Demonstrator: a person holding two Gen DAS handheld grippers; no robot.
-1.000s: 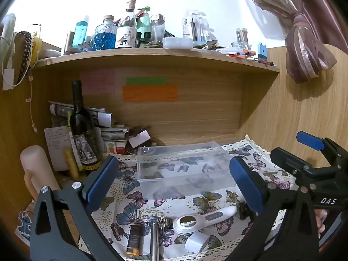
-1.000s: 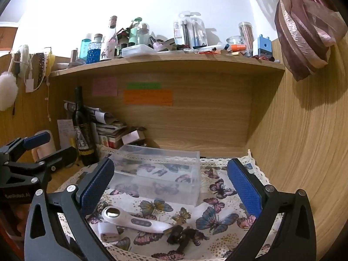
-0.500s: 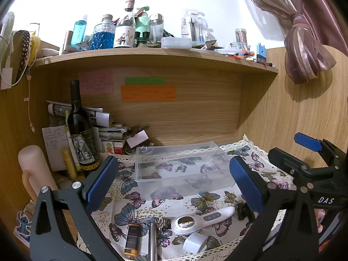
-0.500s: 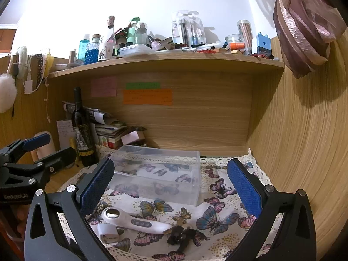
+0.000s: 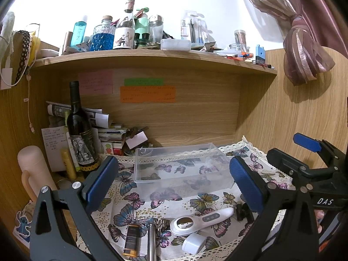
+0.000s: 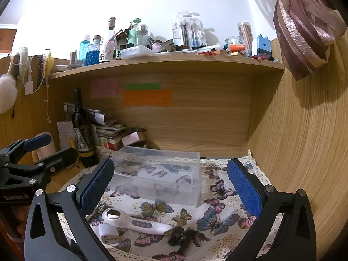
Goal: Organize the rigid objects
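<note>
clear plastic box ahead of both | left hand-held gripper spread, empty | right hand-held gripper spread, empty

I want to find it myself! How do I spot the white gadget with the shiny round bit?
Look at the butterfly cloth and the clear plastic box on it. In front of the box lies the white gadget, long and curved, the only thing with a round mirror-like end.
</note>
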